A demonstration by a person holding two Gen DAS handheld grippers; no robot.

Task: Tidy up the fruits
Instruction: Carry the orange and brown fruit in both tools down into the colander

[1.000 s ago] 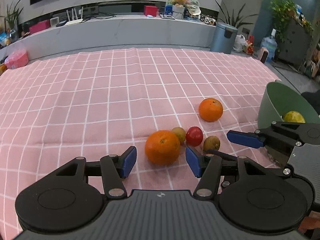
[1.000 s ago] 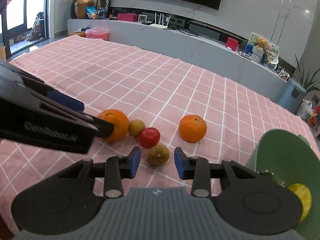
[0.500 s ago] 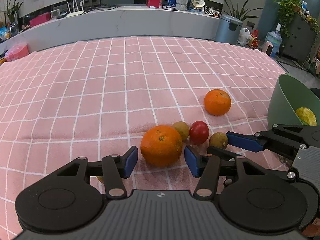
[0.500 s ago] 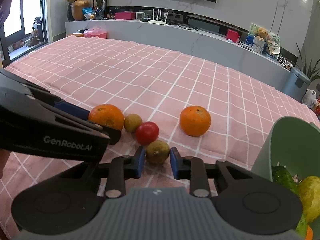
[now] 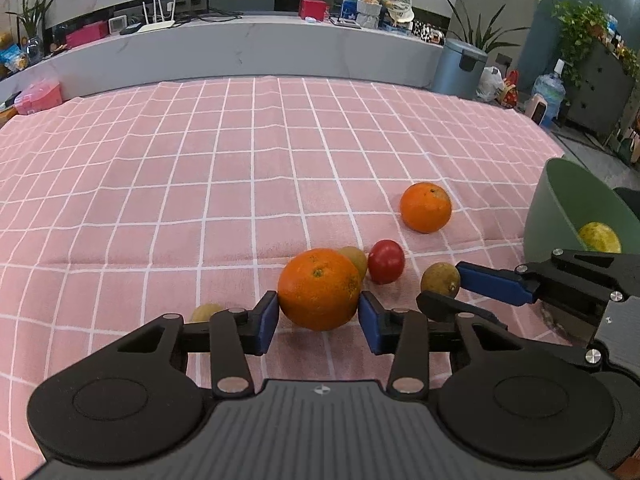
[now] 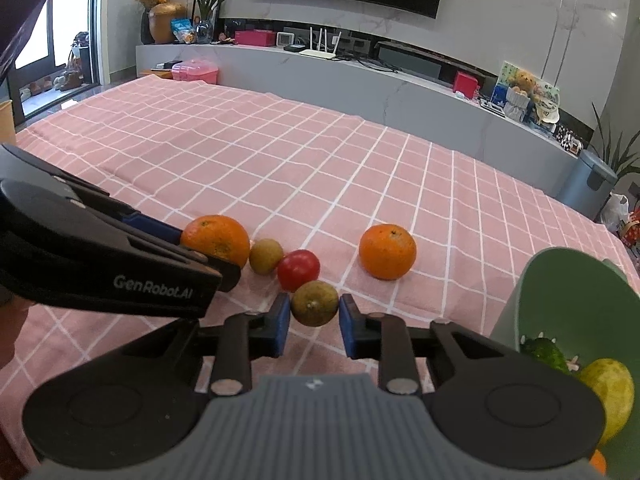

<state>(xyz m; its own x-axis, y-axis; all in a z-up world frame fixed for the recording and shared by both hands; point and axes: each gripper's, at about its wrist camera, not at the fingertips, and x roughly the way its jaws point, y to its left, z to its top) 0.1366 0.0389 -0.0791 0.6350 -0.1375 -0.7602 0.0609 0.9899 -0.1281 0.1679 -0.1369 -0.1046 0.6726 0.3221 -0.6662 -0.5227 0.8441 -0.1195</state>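
My left gripper (image 5: 318, 322) has its blue pads on both sides of a large orange (image 5: 319, 289) on the pink checked cloth, closed onto it. My right gripper (image 6: 313, 320) has its pads against a small brown-green fruit (image 6: 313, 303). A red tomato (image 6: 298, 270), a small yellow-brown fruit (image 6: 265, 255) and a second orange (image 6: 387, 251) lie just beyond. A green bowl (image 6: 576, 300) at the right holds a yellow fruit (image 6: 608, 392) and a green vegetable (image 6: 545, 353).
Another small yellowish fruit (image 5: 205, 312) lies partly hidden behind my left finger. The pink checked tablecloth (image 5: 240, 152) stretches far ahead and to the left. A grey counter (image 5: 240, 48) with boxes runs behind the table.
Both grippers moved forward and closed: the left pads came in onto the large orange, the right pads onto the small brown-green fruit.
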